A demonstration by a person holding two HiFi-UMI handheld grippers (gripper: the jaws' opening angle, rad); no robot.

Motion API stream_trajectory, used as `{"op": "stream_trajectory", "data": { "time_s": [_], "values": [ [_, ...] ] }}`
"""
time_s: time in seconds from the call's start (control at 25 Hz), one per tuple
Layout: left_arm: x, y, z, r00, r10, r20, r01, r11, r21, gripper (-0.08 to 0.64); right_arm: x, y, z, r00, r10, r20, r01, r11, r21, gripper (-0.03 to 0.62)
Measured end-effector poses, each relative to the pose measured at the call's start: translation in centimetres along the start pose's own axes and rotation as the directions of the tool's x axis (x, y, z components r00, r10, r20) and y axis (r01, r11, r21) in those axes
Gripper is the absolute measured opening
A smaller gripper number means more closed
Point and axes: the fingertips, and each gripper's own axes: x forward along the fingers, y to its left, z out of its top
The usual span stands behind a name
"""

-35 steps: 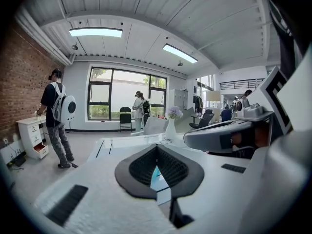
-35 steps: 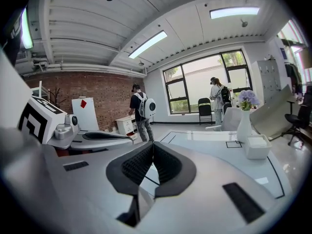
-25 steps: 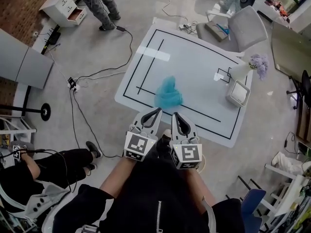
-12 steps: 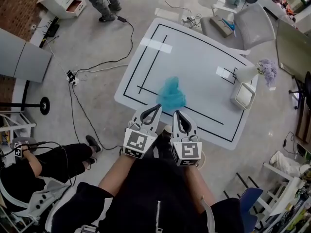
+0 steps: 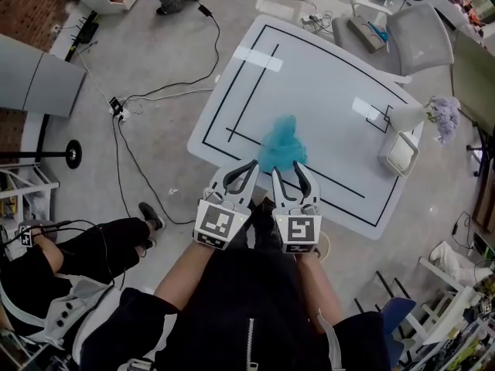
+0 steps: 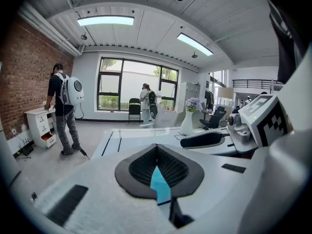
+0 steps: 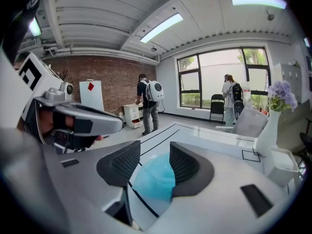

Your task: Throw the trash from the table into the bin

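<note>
trash: a teal crumpled wad (image 5: 282, 144) sat on the worktop (image 5: 325, 83), close to the edge nearest the claws.
right claw: (image 7: 155, 147) its jaws stood apart and had just been opening. Nothing was between the pads and nothing was gripped.
left claw: (image 6: 157, 147) its jaws were together and empty. Only a teal sliver showed through the hollow behind the tips.
bearing: the trash lay dead ahead of the right claw, just past its tips and framed in the gap. From the left claw it lay ahead and off to the right.
nearer claw: the right one, by my read, since it was already lined up.
axis: the lump had no firm long axis. It tapered slightly away from the right claw, roughly along the claw's pointing line, so the jaws faced its width.
contact: the tips looked just short of the wad. I couldn't tell whether the inner jaw brushed it.
bin: a white square tub (image 5: 398, 154), likely the bin, stood well off to the right of the right claw, just beside a vase (image 5: 410, 116).
next (my call): a short push straight ahead, clench low on the wad, then carry it right.
risk: the wad was soft, so a grip on the thin top could have slipped.
</note>
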Motion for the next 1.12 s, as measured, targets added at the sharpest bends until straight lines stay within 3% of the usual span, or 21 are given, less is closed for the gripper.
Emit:
{"op": "stream_trajectory", "data": {
  "time_s": [0.12, 0.24, 0.4, 1.12],
  "values": [
    [-0.1, 0.4, -0.7, 1.000, 0.007, -0.005, -0.007, 1.000, -0.017, 0.005, 0.9, 0.0, -0.7, 1.000, 0.001, -0.015, -0.001, 1.000, 0.002, 0.246],
    [-0.2, 0.7, -1.0, 1.000, 0.015, -0.009, -0.015, 1.000, -0.022, 0.005, 1.7, 0.1, -0.6, 1.000, 0.009, 0.004, -0.010, 0.999, 0.048, 0.287],
    [-0.4, 0.9, -1.4, 1.000, 0.018, -0.008, -0.018, 0.999, -0.029, 0.005, 2.4, -0.1, -2.4, 0.998, 0.014, -0.058, -0.017, 0.999, -0.050, 0.345],
    [-2.8, 3.1, -4.2, 0.990, 0.136, -0.047, -0.139, 0.988, -0.074, 0.005, 7.5, -0.9, -9.7, 0.969, 0.051, -0.243, -0.056, 0.998, -0.014, 0.359]
  ]
}}
